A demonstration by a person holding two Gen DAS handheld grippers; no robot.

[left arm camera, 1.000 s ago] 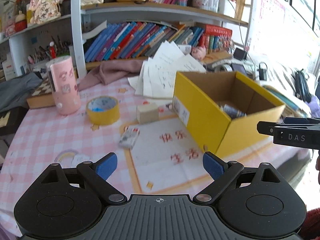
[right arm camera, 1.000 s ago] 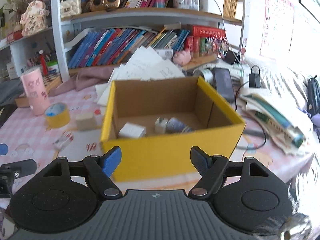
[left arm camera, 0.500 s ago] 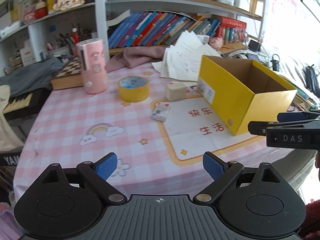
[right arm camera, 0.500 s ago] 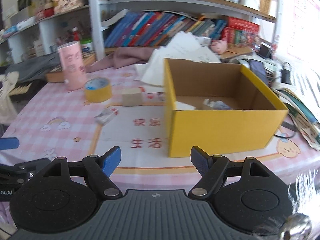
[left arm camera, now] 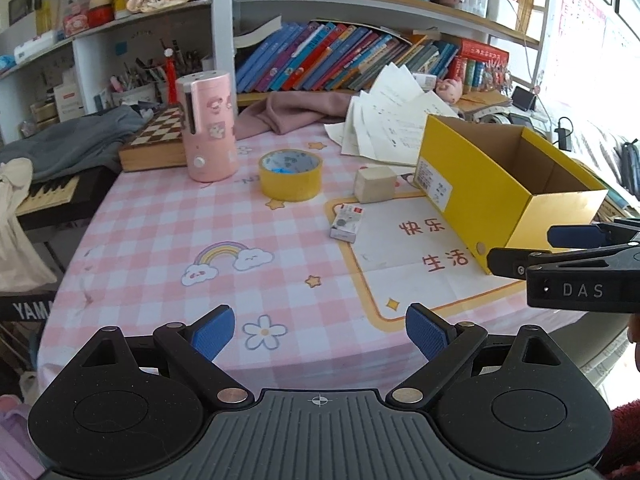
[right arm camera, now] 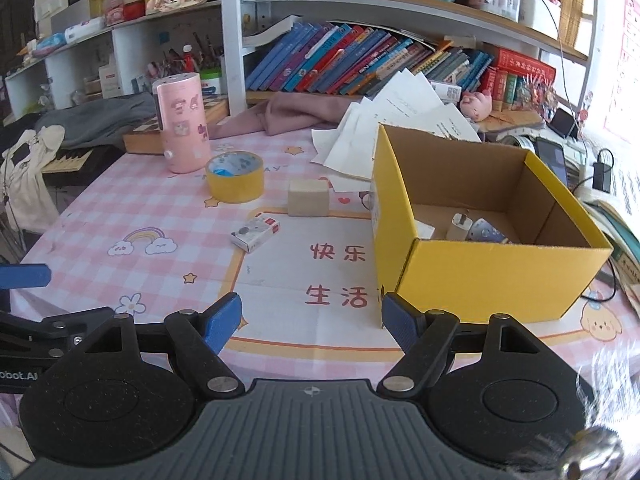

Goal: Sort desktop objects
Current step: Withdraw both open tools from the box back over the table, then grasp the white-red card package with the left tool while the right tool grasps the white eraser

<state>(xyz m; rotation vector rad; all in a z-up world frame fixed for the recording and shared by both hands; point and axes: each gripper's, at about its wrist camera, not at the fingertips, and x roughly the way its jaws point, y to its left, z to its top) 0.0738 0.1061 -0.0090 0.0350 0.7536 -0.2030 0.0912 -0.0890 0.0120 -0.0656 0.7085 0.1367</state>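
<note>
A yellow cardboard box point(right arm camera: 480, 264) stands open on the pink checked tablecloth point(left arm camera: 160, 240) and holds a few small items, among them a white charger point(right arm camera: 460, 226). On the cloth to its left lie a small white packet point(left arm camera: 347, 222), a beige block point(left arm camera: 376, 184), a yellow tape roll point(left arm camera: 290, 174) and a pink cylinder point(left arm camera: 208, 126). My left gripper point(left arm camera: 318, 334) hangs open over the table's near edge with nothing between its fingers. My right gripper point(right arm camera: 312, 320) is open too, just in front of the box's near left corner, and empty.
Loose papers point(right arm camera: 400, 120) and a pink cloth point(right arm camera: 296, 114) lie behind the box. A chessboard box point(left arm camera: 156, 144) sits beside the cylinder. Bookshelves point(right arm camera: 360, 60) rise at the back. Cables, a phone and books point(right arm camera: 560, 156) crowd the right side. A keyboard point(left arm camera: 44, 196) stands left of the table.
Both grippers have pulled back from the box toward the table's near edge, so more of the tablecloth shows. Their jaws have kept the same opening.
</note>
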